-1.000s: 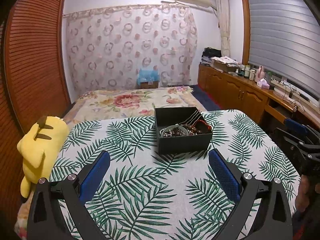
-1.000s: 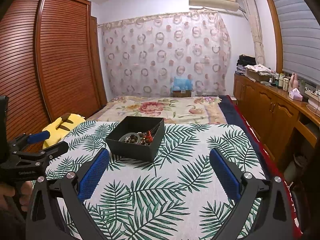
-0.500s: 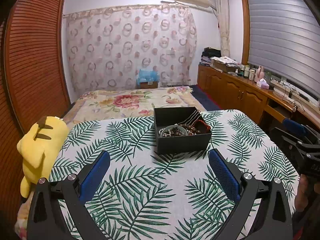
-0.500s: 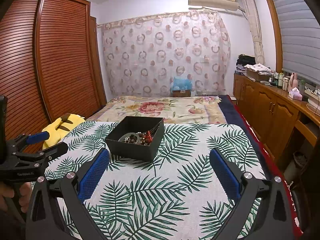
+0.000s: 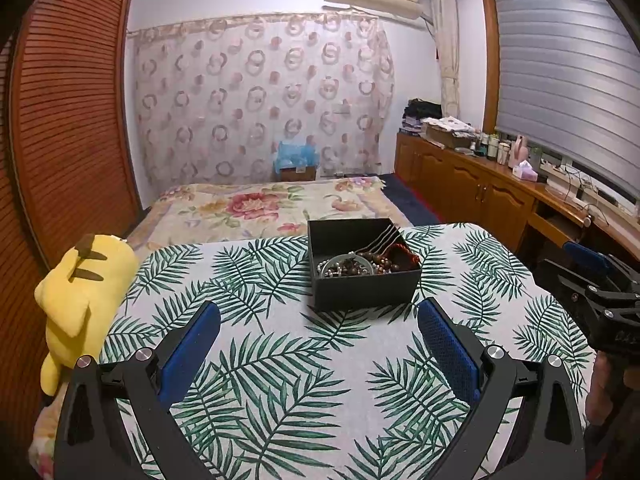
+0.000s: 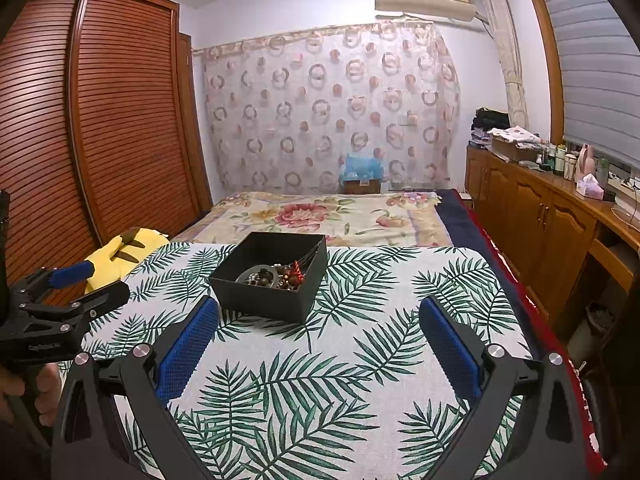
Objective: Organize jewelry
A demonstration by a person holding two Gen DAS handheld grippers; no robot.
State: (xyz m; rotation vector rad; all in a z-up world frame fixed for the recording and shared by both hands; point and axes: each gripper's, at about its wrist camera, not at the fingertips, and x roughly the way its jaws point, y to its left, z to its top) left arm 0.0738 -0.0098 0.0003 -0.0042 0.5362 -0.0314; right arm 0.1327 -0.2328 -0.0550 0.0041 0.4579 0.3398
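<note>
Left wrist view, left to right: yellow plush (image 5: 86,292) at the left table edge, partly off the leaf-print cloth (image 5: 280,380). My left gripper (image 5: 318,334) hangs above the cloth, blue pads (image 5: 188,350) spread wide, nothing between them. Black box (image 5: 362,264) sits on the cloth ahead of the gripper, slightly right of centre, apart from both pads. Jewelry (image 5: 366,262) is piled inside it: bead strands, a ring-shaped piece, something red at the right corner, thin chains draped up the back-right wall. Single pieces too tangled to separate. At the far right edge my right gripper (image 5: 600,280) pokes into view; from here I cannot tell how its fingers stand. Fingers of a hand (image 5: 600,392) show below it.

Right wrist view, left to right: left gripper (image 6: 76,284) at the left edge, hand (image 6: 36,396) under it, plush (image 6: 124,250) behind it. Box (image 6: 268,280) sits left of centre on the cloth (image 6: 360,360), just ahead of my left-side pad (image 6: 186,350) and not touching it; jewelry (image 6: 276,276) is heaped at its near side. Right gripper (image 6: 320,334) is fully released, pads wide apart, grasping nothing, over bare cloth. Bed (image 6: 320,216) lies beyond the table, wooden cabinets (image 6: 540,216) along the right wall.
</note>
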